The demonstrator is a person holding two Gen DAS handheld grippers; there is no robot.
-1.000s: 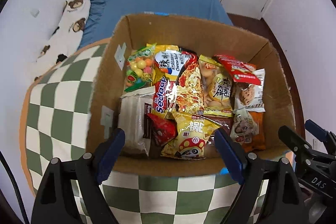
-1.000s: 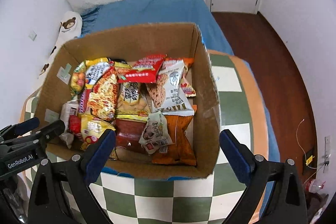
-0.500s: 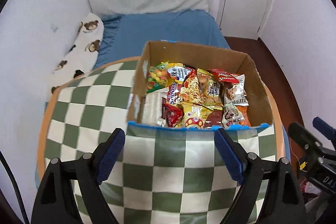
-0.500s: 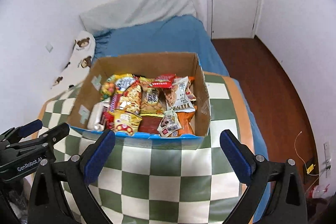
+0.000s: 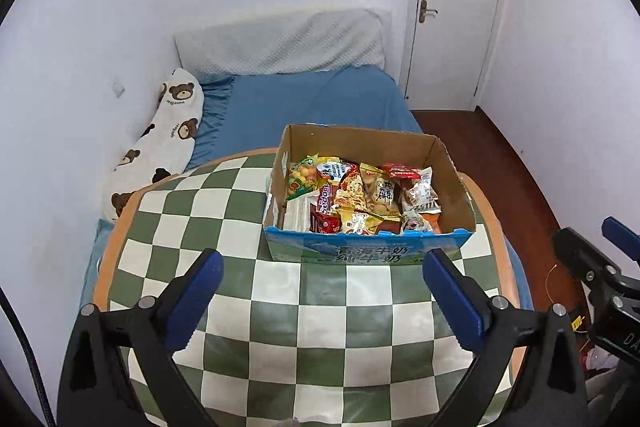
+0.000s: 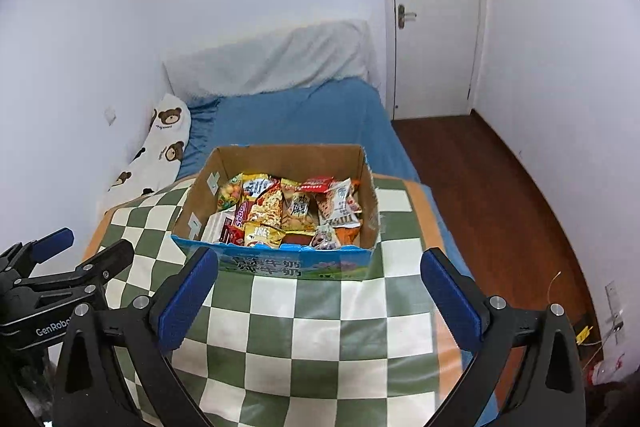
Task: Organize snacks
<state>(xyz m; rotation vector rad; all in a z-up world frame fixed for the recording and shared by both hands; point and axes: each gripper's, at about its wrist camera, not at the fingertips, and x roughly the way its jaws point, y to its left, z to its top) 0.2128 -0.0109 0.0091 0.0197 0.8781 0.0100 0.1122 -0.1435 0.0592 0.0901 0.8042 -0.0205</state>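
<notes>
A cardboard box (image 5: 456,183) with a blue printed front stands at the far side of a green and white checkered table (image 5: 304,311). It is packed with several snack packets (image 5: 360,195) in yellow, red and white wrappers. The box also shows in the right wrist view (image 6: 370,203) with the same snack packets (image 6: 288,211). My left gripper (image 5: 320,291) is open and empty, well back from the box above the table. My right gripper (image 6: 318,287) is open and empty, also short of the box. Each gripper shows at the edge of the other's view.
A bed with a blue sheet (image 5: 304,111) lies behind the table, with a bear-print pillow (image 5: 160,143) along the left wall. A white door (image 5: 452,3) and wooden floor (image 6: 492,195) are at the right.
Both grippers have pulled back and up from just over the box to a position well behind it. The box and snacks have not moved. Both grippers stay open.
</notes>
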